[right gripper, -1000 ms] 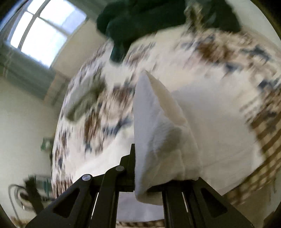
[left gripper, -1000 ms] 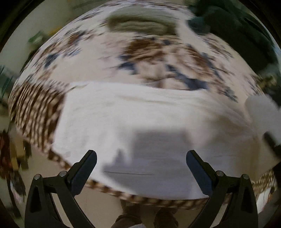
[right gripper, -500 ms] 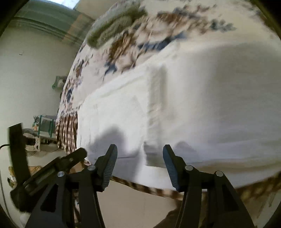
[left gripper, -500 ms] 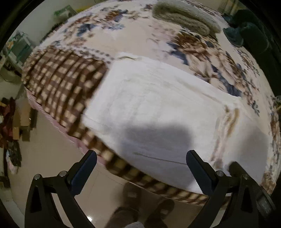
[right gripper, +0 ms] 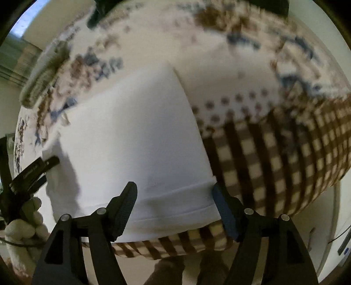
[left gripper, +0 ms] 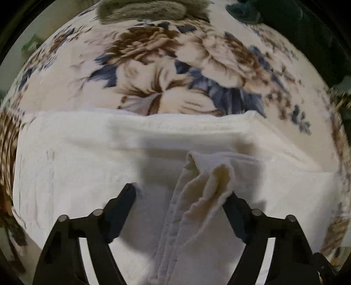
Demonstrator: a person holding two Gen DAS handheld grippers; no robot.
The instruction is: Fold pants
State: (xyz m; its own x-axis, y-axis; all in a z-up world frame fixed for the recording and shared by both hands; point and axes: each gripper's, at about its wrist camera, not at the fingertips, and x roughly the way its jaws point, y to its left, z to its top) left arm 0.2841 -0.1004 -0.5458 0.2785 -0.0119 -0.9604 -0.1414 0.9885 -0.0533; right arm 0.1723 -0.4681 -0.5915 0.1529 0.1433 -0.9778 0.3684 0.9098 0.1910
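White pants [left gripper: 87,166] lie spread flat on a floral bedspread [left gripper: 166,72]. In the left wrist view my left gripper [left gripper: 182,197] is open low over them, and a bunched, raised fold of the white cloth [left gripper: 204,188] sits between its fingers. In the right wrist view my right gripper [right gripper: 175,195] is open just above the hemmed end of the pants [right gripper: 136,140] at the bed's near edge. The left gripper shows at the left edge of the right wrist view [right gripper: 33,173], beside the pants, held by a gloved hand.
A brown checked border [right gripper: 274,153] of the bedspread hangs over the bed's edge. A grey-green folded item [left gripper: 151,8] and dark green clothing [left gripper: 285,13] lie at the far side of the bed. Floor and the person's feet [right gripper: 186,271] are below.
Both grippers moved down close to the pants. The right gripper let go of the cloth and now sits at the hem. A bunched fold now lies between the left fingers.
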